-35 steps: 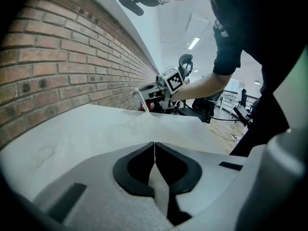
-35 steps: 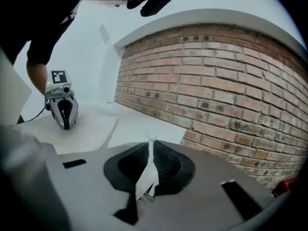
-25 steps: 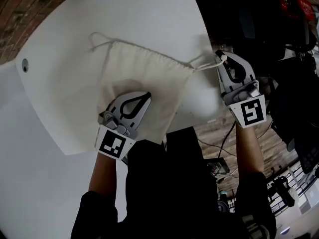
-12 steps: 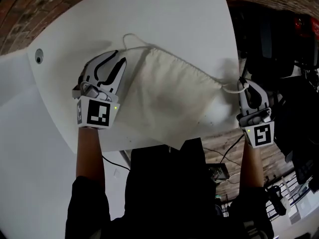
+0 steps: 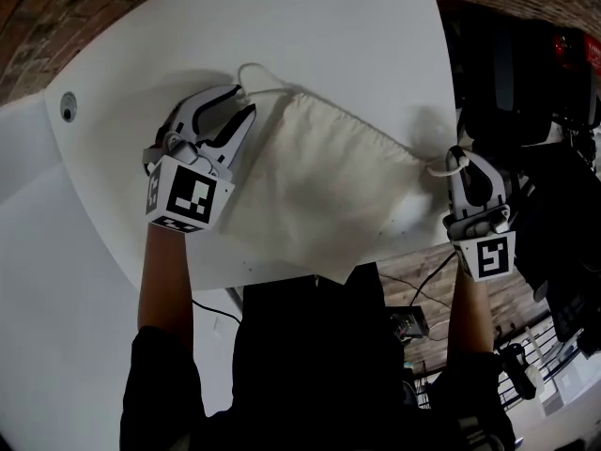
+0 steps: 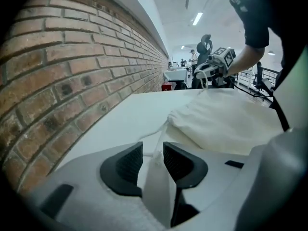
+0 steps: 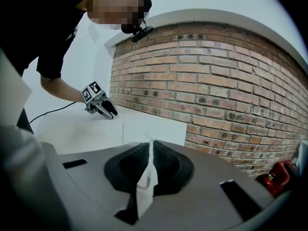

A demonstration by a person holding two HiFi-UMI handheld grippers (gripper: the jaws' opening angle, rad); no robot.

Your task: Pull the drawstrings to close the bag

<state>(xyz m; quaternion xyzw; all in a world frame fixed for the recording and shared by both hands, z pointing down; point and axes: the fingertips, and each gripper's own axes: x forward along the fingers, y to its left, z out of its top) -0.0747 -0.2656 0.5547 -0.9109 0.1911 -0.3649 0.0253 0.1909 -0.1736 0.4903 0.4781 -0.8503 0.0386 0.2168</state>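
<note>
A cream cloth bag lies flat on the white table. My left gripper is at the bag's top left corner, beside the left drawstring loop. Its jaws have just been opening. In the left gripper view the gripper stands open, the thin white string running between the pads without being pressed, the bag just beyond. My right gripper at the table's right edge is shut on the right drawstring. The right gripper view shows the gripper pinching the cord.
The table's curved right edge runs just under the right gripper; beyond it are dark chairs and gear. A round cable hole sits at the table's left. A brick wall borders the table's far side.
My left gripper has left the bag's lower middle and moved up and left to the corner by the string loop, and its jaws have opened. The right gripper still holds its cord, barely shifted.
</note>
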